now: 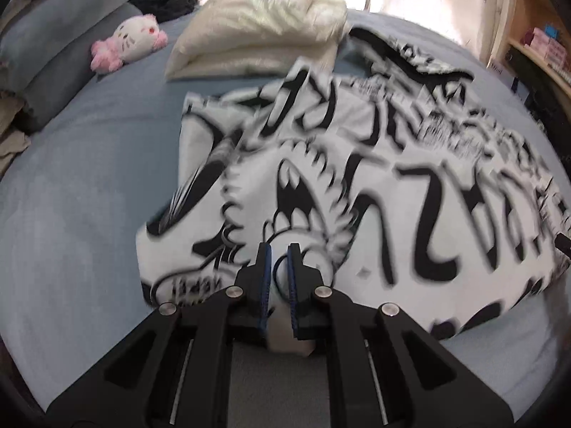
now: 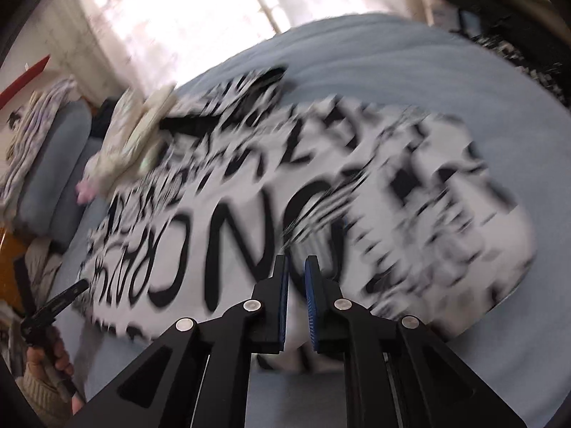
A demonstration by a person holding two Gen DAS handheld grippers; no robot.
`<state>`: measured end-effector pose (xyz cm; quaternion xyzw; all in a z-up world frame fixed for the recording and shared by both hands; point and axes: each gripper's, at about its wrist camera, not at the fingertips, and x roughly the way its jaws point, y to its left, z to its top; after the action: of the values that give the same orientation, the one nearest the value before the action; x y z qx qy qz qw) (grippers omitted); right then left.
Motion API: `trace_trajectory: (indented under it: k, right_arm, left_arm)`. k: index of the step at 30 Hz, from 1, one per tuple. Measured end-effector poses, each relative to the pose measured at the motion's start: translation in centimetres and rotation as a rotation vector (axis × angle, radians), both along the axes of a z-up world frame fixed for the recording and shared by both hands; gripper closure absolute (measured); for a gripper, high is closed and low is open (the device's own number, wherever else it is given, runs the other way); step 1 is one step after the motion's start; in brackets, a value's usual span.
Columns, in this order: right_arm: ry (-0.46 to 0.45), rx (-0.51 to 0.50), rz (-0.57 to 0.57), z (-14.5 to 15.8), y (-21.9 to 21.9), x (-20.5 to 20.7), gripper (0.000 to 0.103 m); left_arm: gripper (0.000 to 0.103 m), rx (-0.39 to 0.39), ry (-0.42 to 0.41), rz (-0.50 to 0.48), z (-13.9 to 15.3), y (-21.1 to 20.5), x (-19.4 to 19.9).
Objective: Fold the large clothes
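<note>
**Printed garment held by its near hem over a blue bed**

A large white garment (image 1: 357,178) with heavy black cartoon lettering was spread across a grey-blue bed (image 1: 89,196), its near hem lifted toward the cameras and its far end reaching the pillows. Both views were smeared by motion blur.

The left gripper (image 1: 278,249) was clenched on the near hem, with white cloth pinched between the blue pads and hanging below them. At the right gripper (image 2: 296,260) cloth was seen between the narrow-set pads too – whether it was gripped firmly or had been let slip could not be told.

For the fold to be done well, the two held points would best be carried at one height and one pace, so that the hem was kept straight and taut between them. The hem should be laid onto the far part of the garment edge to edge, and released only once it was resting flat – a looser right-hand hold could let that corner sag.

Counted: one garment; two grippers; one hand (image 2: 50,353), seen at the lower left of the right view; one pink-and-white plush toy (image 1: 132,41); cream pillows (image 1: 257,35), probably two, stacked.
</note>
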<state>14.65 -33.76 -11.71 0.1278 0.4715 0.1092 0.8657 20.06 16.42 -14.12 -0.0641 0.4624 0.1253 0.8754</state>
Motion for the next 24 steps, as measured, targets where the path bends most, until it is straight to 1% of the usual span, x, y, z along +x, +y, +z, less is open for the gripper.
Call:
trace_trajectory:
  k: [2, 4, 5, 8, 12, 15, 18, 20, 21, 22, 24]
  right_arm:
    - [0.012, -0.015, 0.001, -1.2, 0.7, -0.9, 0.093]
    - [0.007, -0.022, -0.029, -1.7, -0.1, -1.9, 0.093]
    - [0.009, -0.022, -0.044, -2.2, -0.4, -1.4, 0.093]
    - [0.027, -0.028, -0.14, -2.6, -3.8, -2.0, 0.093]
    - [0.031, 0.031, -0.193, -2.9, -7.1, -3.5, 0.093]
    - [0.036, 0.037, -0.2, -3.2, -7.8, -4.2, 0.093]
    - [0.041, 0.022, -0.19, -3.5, -7.6, -4.6, 0.093]
    - [0.045, 0.004, -0.178, -3.4, -7.5, -4.5, 0.092]
    - [0.047, -0.003, -0.17, -3.8, -6.9, -3.7, 0.09]
    - [0.049, -0.01, -0.161, -3.6, -6.7, -3.7, 0.086]
    - [0.056, -0.009, -0.141, -3.3, -6.4, -3.6, 0.083]
  left_arm:
    - [0.097, -0.015, -0.027, -0.008, -0.4, 0.4, -0.5]
    - [0.097, -0.029, -0.037, -0.004, -0.7, 0.7, -0.6]
    - [0.097, -0.033, -0.034, -0.005, -0.8, 0.8, -0.6]
    - [0.097, -0.038, -0.009, -0.007, -1.3, 1.1, -0.1]
    - [0.097, -0.046, 0.004, -0.008, -1.6, 1.3, 0.2]
    - [0.097, -0.09, 0.003, -0.004, -1.6, 1.9, 0.2]
    - [0.097, -0.148, 0.013, 0.004, -1.6, 2.5, 0.2]
    - [0.097, -0.171, 0.024, 0.008, -1.5, 2.8, 0.2]
    - [0.097, -0.174, 0.029, 0.009, -1.4, 2.9, 0.3]
    - [0.097, -0.172, 0.036, 0.009, -1.3, 2.8, 0.3]
    - [0.096, -0.148, 0.056, 0.009, -1.0, 2.5, 0.4]
